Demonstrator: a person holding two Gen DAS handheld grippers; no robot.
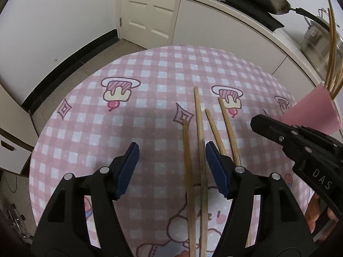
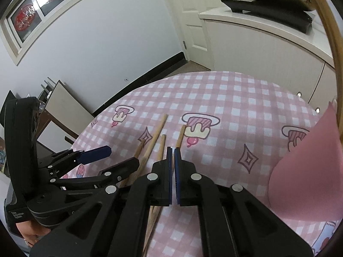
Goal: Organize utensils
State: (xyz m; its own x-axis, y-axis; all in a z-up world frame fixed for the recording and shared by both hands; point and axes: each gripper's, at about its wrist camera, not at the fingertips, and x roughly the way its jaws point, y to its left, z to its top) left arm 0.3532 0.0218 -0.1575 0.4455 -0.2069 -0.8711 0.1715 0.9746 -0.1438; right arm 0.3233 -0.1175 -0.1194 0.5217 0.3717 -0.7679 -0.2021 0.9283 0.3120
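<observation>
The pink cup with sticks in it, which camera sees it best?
The left wrist view: the pink cup shows its rim with chopsticks sticking up out of it. The right wrist view shows only a close pink side of it, cut off at the edge.

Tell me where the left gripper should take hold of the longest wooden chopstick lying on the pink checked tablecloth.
Probably at mid-shaft, from straight above. The longest wooden chopstick lies flat on the pink checked tablecloth, lengthwise between the open left gripper's pads. A shorter chopstick lies close beside it, so both may be caught.
</observation>
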